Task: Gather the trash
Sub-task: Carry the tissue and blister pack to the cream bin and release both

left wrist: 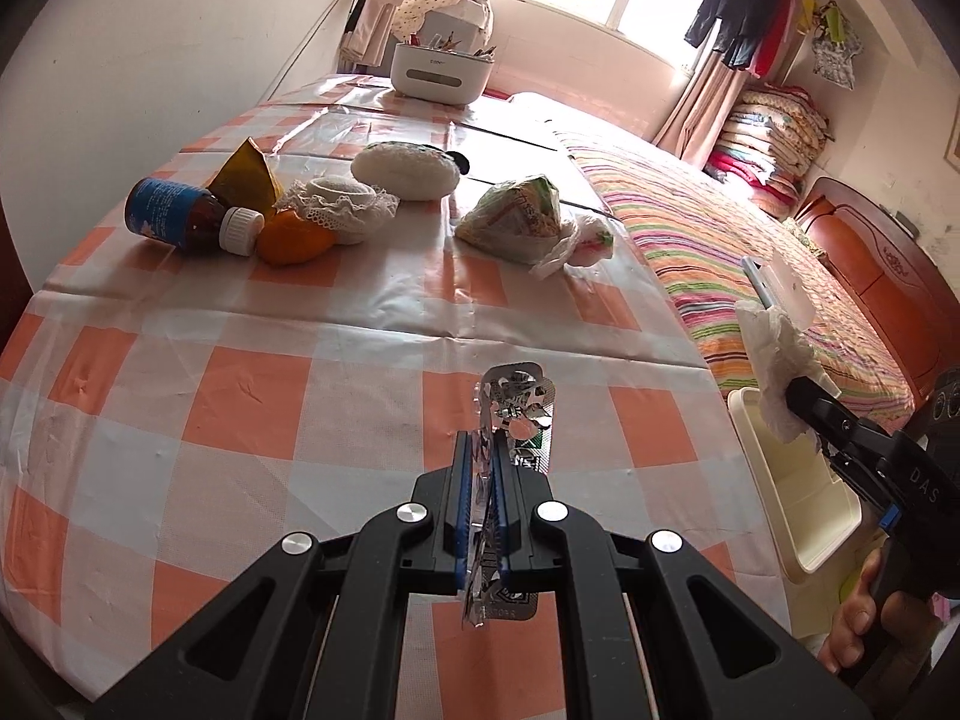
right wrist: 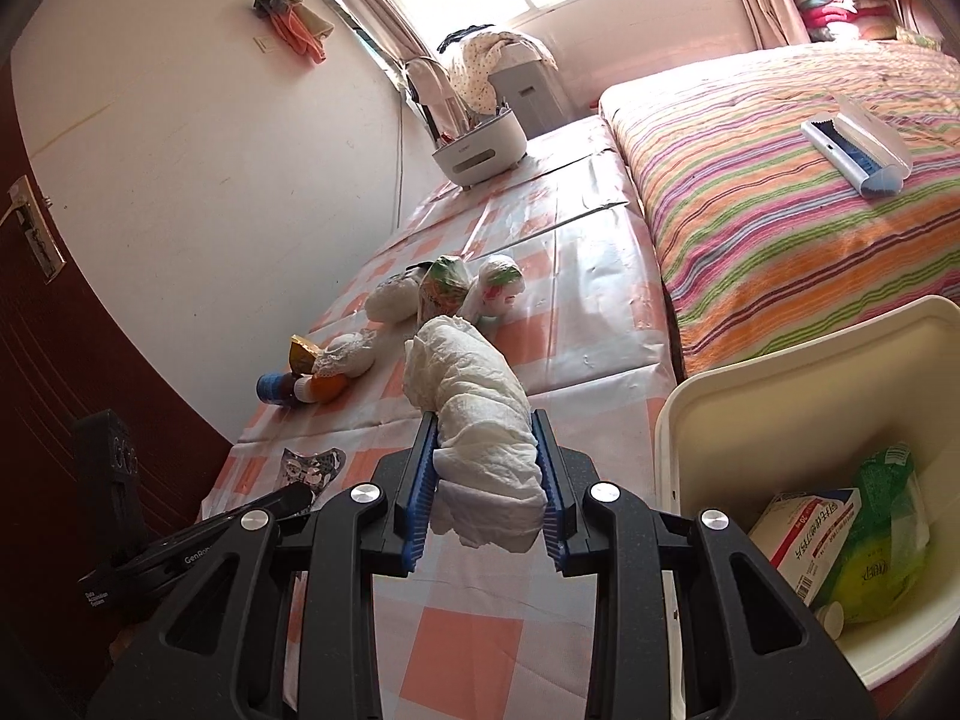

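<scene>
Room: bedroom in window light, with a checked worktop (left wrist: 312, 324) beside a striped bed (left wrist: 750, 252).
Left tongs: left tongs (left wrist: 487, 468) are fully closed on a crumpled foil blister pack (left wrist: 516, 414), which stands on edge between the pads, clear of the cloth.
Right tongs: right tongs (right wrist: 483, 468) are closed partway around a wad of tissue (right wrist: 474, 414) — the pads press its sides, and its far end pokes out past the tips.
Bin: cream bin (right wrist: 750, 372) stands at the near right corner of the worktop, next to the bed; a medicine box (right wrist: 804, 534) and a green wrapper (right wrist: 882, 528) already lie in it.
Left behind: snack bags (left wrist: 522, 216), a brown bottle (left wrist: 180, 216), an orange (left wrist: 294, 237) and lace-edged covers (left wrist: 342, 204) lie on the far part of the worktop.
Step in hand: by my reading, carrying both pieces to the bin.
How to do it well: bring the tissue over the bin mouth first, since it is nearer, and release only once the whole wad is inside the rim. Keep the left grip firm — the thin foil could slip sideways — and let the right hand (left wrist: 864, 618) clear out before the left crosses in.
</scene>
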The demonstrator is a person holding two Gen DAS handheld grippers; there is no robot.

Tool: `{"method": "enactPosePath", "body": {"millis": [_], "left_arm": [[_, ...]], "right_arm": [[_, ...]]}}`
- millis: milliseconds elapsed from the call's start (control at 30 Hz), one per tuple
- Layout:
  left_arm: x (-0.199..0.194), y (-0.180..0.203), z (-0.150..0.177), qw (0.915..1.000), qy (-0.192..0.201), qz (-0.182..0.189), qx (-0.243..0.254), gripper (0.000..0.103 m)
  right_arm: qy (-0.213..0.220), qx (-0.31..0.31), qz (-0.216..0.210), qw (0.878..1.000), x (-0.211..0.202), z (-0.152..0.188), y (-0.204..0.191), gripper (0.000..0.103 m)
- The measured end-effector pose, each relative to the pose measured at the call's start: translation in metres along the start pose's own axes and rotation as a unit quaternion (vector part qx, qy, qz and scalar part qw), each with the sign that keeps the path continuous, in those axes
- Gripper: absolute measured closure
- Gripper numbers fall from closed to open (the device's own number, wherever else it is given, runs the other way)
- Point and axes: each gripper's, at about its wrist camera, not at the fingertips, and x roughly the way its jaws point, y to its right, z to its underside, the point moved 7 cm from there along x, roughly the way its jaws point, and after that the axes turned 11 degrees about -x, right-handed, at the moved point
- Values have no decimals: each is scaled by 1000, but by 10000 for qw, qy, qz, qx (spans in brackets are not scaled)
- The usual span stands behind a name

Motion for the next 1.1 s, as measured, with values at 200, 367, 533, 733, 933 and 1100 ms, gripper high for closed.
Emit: {"method": "enactPosePath", "body": {"millis": [200,367,533,733,933,1100], "left_arm": [[0,27,7,9995,-3,207,243,97],[0,50,13,9985,-40,372,401,97],[0,74,19,9968,-82,544,584,97],[-2,101,25,9942,-107,735,776,97],[-2,130,30,9909,-137,903,991,97],[-2,154,34,9876,-155,1025,1176,97]], "right_arm": [[167,171,372,9990,-16,4,21,74],[304,233,836,9958,-31,6,39,74],[433,343,1247,9907,-45,9,53,74],[566,525,1636,9835,-62,15,70,70],[851,792,1941,9741,-82,16,84,24],[1400,1256,1923,9631,-108,14,98,24]]}}
